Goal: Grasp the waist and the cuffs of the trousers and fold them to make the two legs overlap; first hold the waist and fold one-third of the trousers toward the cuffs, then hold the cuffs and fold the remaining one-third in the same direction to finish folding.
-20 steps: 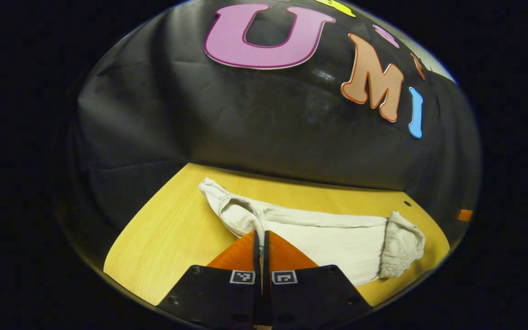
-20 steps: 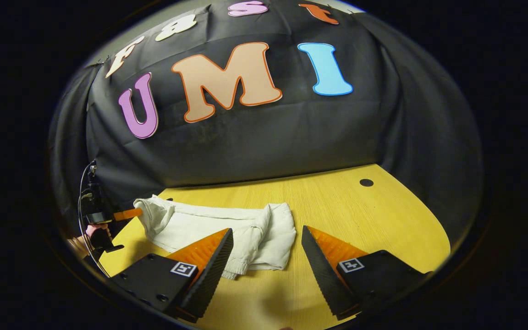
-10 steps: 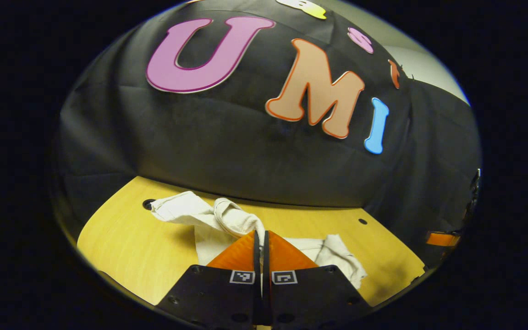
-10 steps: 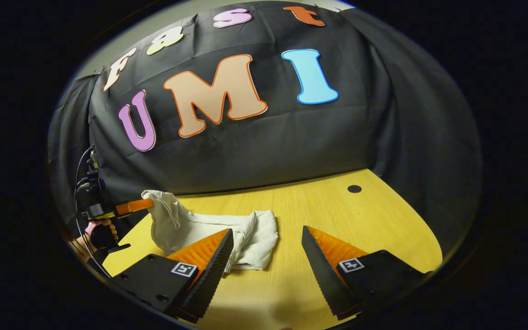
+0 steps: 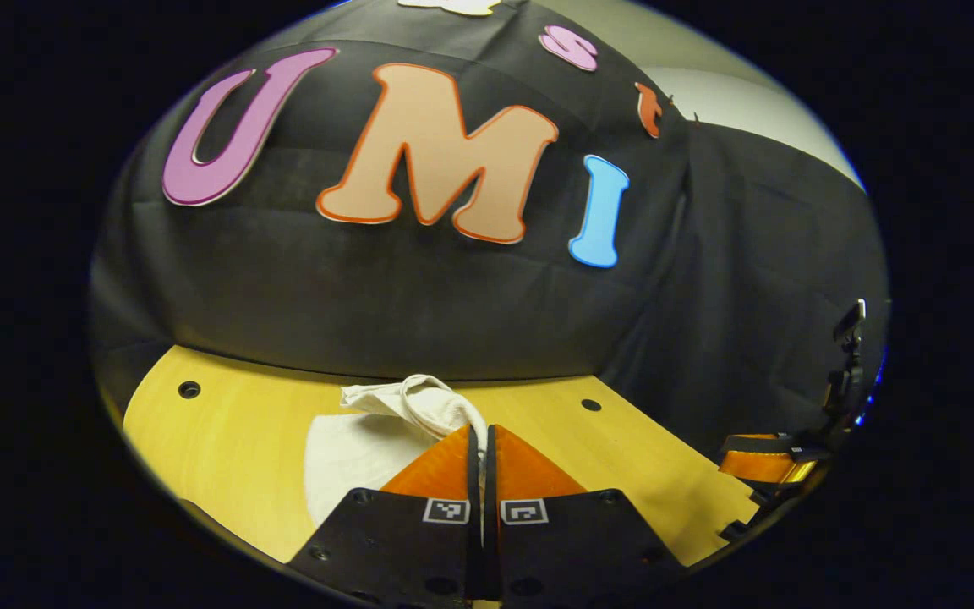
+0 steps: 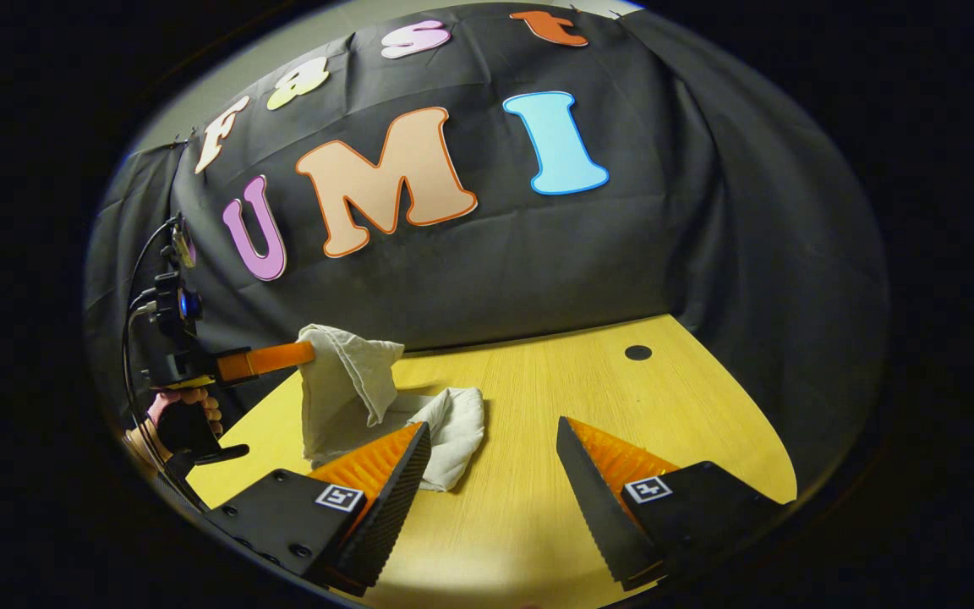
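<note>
My left gripper (image 5: pixel 480 440) has its jaws pinched tight on one end of the cream-white cotton trousers (image 6: pixel 352 385), and compared to a second ago that end's gone from lying flat to lifted up and swung over toward the other end, so I'd say a third-fold is underway. The rest is bunched on the yellow wooden table (image 6: pixel 588 397). My right gripper (image 6: pixel 491 474) hovers spread wide just beside the cloth, holding nothing.
</note>
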{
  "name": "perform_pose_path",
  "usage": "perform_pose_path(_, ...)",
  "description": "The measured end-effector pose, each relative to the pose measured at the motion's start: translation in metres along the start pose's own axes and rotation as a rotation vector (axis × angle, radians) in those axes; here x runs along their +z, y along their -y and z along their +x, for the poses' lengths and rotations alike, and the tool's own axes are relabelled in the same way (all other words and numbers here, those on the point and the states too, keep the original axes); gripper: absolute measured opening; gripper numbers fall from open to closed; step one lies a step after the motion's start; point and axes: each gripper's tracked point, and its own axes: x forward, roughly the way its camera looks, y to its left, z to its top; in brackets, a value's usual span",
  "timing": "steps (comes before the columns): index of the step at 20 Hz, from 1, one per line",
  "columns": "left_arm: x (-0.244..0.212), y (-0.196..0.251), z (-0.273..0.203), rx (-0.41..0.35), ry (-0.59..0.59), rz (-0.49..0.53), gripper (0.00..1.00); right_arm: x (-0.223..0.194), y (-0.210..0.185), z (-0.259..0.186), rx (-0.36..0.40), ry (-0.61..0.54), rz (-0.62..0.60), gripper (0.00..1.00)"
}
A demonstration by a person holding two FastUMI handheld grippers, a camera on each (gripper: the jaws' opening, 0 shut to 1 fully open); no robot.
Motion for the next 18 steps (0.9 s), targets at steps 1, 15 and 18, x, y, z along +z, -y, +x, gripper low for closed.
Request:
perform_pose_path(1,-0.007,0.013,0.002,-0.013,-0.015,0.018,0.00,-0.001,0.004,-0.001,0.003,0.000,0.004,0.96)
perform_pose_path(15,-0.063,0.056,-0.021,-0.022,-0.087,0.013,0.96,-0.011,-0.011,-0.019,0.050,-0.006,0.000,0.96)
perform_pose_path(18,-0.053,0.027,-0.058,0.055,-0.065,0.012,0.95,-0.014,-0.030,-0.023,0.069,-0.004,0.005,0.97)
